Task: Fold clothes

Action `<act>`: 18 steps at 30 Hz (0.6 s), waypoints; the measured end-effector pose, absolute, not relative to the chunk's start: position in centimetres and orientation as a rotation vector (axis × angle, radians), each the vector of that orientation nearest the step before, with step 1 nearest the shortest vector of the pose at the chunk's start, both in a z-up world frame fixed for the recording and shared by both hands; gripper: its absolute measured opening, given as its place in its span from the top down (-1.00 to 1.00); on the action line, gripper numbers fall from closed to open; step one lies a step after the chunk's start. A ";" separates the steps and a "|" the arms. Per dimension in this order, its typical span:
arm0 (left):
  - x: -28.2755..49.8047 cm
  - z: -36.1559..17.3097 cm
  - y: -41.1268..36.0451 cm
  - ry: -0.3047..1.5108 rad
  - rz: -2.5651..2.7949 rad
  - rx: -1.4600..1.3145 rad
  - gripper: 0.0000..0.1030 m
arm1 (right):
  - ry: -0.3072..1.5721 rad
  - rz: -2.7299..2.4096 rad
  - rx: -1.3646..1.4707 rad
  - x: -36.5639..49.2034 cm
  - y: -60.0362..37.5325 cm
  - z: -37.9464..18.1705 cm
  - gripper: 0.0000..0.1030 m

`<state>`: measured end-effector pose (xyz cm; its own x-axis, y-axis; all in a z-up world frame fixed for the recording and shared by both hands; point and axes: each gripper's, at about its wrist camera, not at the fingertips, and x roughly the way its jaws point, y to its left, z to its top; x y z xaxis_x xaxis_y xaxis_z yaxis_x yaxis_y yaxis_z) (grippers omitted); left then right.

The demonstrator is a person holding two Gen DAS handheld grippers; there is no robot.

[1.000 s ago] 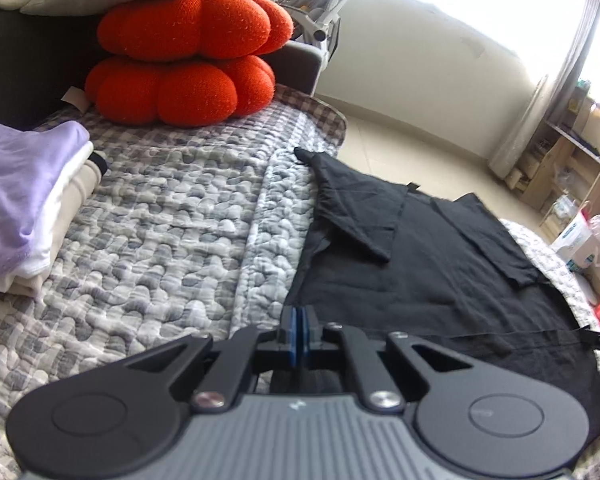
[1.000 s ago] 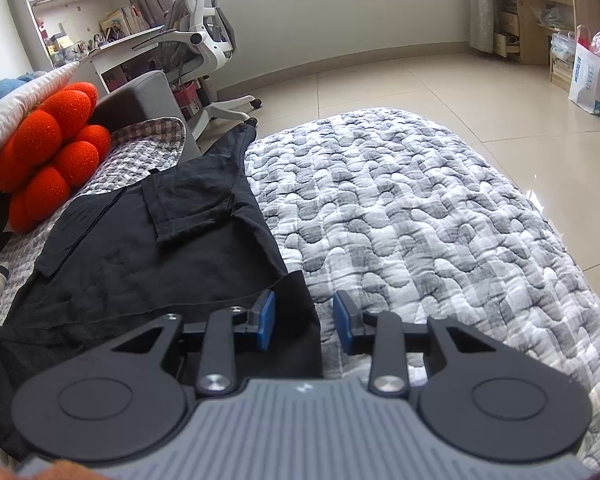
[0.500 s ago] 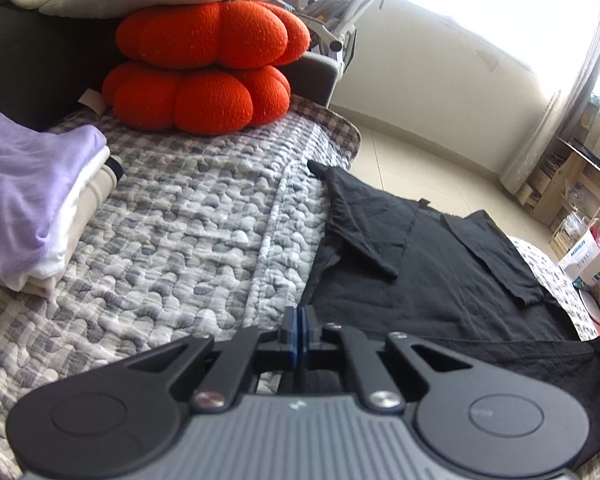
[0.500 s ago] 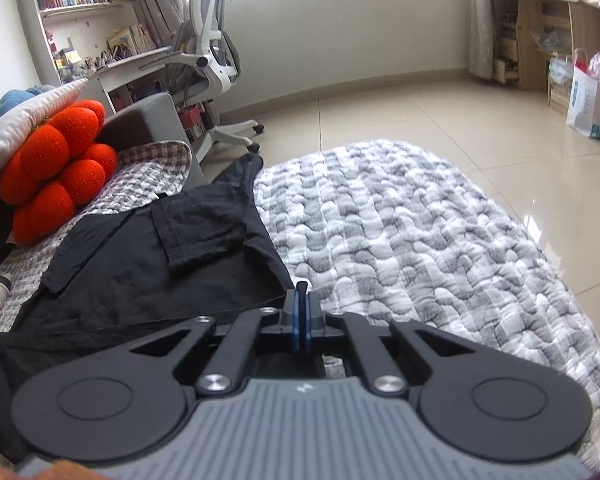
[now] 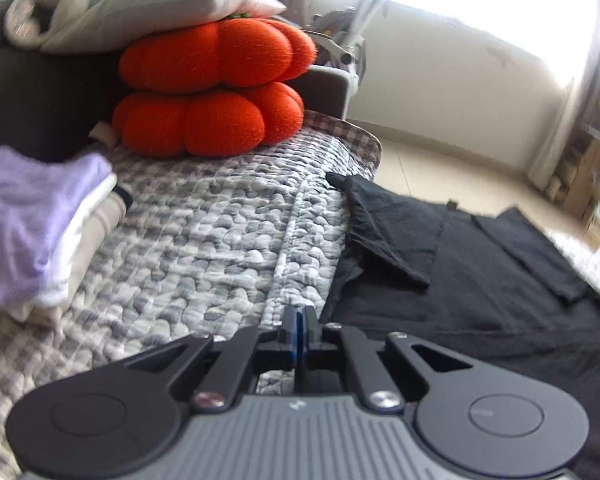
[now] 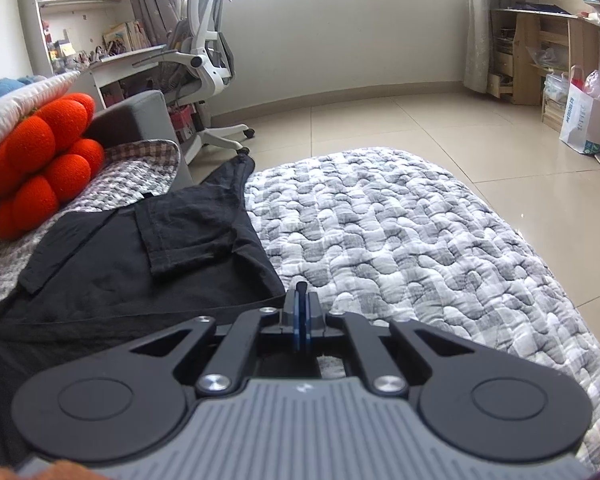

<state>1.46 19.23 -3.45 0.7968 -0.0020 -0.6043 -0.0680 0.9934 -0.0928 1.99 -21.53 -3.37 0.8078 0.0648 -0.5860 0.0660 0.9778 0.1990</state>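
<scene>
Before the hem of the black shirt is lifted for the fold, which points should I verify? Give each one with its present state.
1. Left claw shut on black cotton shirt: cannot tell, hem hidden.
2. Right claw shut on shirt's corner: ok, cloth between the pads.
3. Both sleeves folded inward: ok.
4. Shirt lying flat on grey quilted cover: ok.
5. Folded stack with lilac top apart from shirt: ok.
</scene>
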 end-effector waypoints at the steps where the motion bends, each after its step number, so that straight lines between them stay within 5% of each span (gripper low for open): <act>1: 1.5 -3.5 19.0 0.654 0.034 -0.097 0.93 | 0.636 -0.004 0.215 2.0 -21.5 -3.5 0.94; 10: 1.4 -3.2 20.3 0.714 0.031 -0.153 0.87 | 0.635 -0.016 0.181 1.2 -21.2 -3.5 0.90; 18: -0.8 -1.3 21.1 0.781 -0.111 -0.254 0.80 | 0.622 0.037 0.159 -0.7 -20.6 -2.3 0.40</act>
